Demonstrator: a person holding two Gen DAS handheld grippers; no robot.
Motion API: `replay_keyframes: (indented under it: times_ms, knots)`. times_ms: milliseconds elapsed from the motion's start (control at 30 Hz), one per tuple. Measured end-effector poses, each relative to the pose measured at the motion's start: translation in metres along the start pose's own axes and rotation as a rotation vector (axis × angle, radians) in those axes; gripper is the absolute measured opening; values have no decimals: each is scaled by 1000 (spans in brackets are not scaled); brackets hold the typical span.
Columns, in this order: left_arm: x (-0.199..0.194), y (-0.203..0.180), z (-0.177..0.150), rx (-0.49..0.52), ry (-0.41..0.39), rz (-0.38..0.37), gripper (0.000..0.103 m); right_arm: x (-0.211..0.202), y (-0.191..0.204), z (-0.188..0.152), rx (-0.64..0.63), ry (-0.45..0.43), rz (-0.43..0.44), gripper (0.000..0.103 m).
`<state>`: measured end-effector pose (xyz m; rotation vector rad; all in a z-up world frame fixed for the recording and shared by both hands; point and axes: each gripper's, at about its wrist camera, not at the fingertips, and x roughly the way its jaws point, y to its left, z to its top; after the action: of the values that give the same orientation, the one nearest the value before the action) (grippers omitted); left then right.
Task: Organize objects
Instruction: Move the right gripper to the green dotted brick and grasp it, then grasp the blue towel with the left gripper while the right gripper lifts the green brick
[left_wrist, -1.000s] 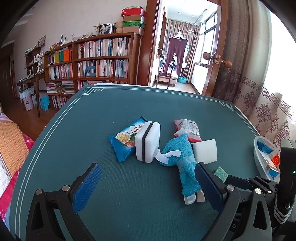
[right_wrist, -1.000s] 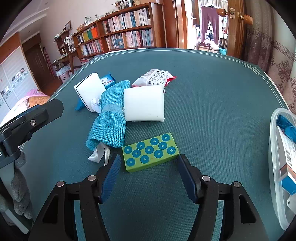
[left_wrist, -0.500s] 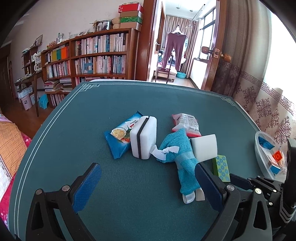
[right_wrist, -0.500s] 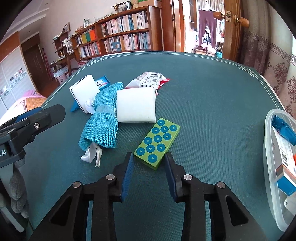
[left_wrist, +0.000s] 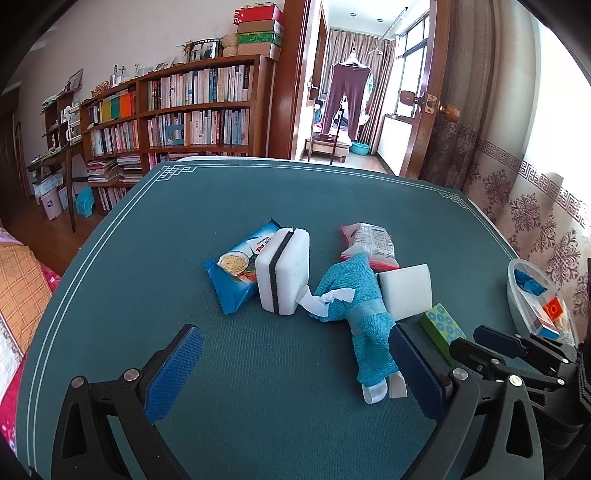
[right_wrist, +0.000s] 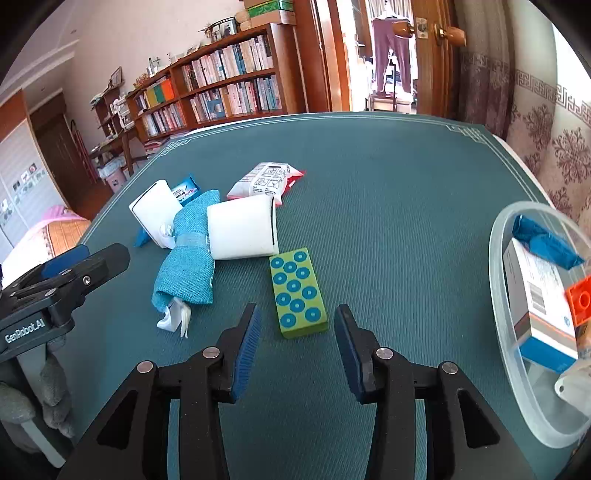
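Left wrist view: my left gripper (left_wrist: 291, 373) hung spread and empty above the green worktop (left_wrist: 147, 266), its blue pads well apart. Ahead of it lay the unsorted pile: a blue noodle packet (left_wrist: 236, 271), a white sponge with a black band (left_wrist: 282, 271) standing against it, a teal cloth (left_wrist: 360, 306) tied with white ribbon, a second white sponge (left_wrist: 406, 291) and a red-and-white snack packet (left_wrist: 369, 243) behind. At far right, the clear plastic bin (left_wrist: 517, 295) already held several items.

Right wrist view: my right gripper (right_wrist: 297, 343) was parted, grasping nothing, low over the worktop with its pads either side of the near end of the green block with blue dots (right_wrist: 297, 291), not touching it. The block lay flat, just beside the white sponge (right_wrist: 242, 230) and the teal cloth (right_wrist: 188, 258). The bin (right_wrist: 496, 295) stood well apart to the right, holding a white-and-blue carton (right_wrist: 539, 302), an orange brick (right_wrist: 580, 301) and a blue packet (right_wrist: 543, 242).

I judged the step in hand to be picking up the block. The next move called for easing forward so the pads bracketed its long sides, clamping squarely, then carrying it rightward over the bin's rim without nudging the sponge.
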<state>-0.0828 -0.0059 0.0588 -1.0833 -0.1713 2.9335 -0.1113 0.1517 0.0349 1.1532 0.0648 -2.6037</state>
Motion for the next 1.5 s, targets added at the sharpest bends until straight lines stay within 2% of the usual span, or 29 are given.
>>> replay_keyframes:
  times_ms: [100, 200, 233, 333, 500, 567, 733, 800, 967, 1067, 1100, 1133, 1500]
  knots:
    - [0, -1, 1, 2, 2, 0, 103, 14, 8, 6, -44, 9, -43, 43]
    - [2, -4, 2, 14, 5, 2, 103, 27, 6, 3, -38, 43, -45, 43]
    - [3, -6, 2, 18, 8, 2, 102, 25, 6, 2, -46, 27, -50, 43]
    - [6, -13, 4, 33, 13, -7, 103, 23, 5, -2, -45, 25, -73, 30]
    - [20, -30, 7, 70, 25, -17, 102, 14, -6, -10, 30, 27, -46, 30]
    - [28, -36, 7, 79, 47, -30, 98, 10, -7, -14, 45, 29, -44, 30]
    - [53, -37, 7, 47, 117, -64, 74, 1, -14, -23, 94, 26, -28, 30]
    - [59, -34, 8, 20, 129, -102, 70, 0, -14, -26, 97, 21, -28, 30]
    - [62, -33, 11, -1, 133, -114, 64, -1, -15, -28, 99, 12, -31, 30]
    - [61, -31, 11, -15, 132, -136, 56, -1, -17, -28, 103, 9, -29, 30]
    - [59, -31, 10, -15, 133, -144, 49, -1, -17, -29, 106, 9, -27, 30]
    - [58, -31, 10, -17, 137, -156, 36, -1, -18, -29, 110, 9, -25, 30]
    - [27, -18, -10, -21, 138, -147, 36, -15, -20, -33, 160, 5, 14, 30]
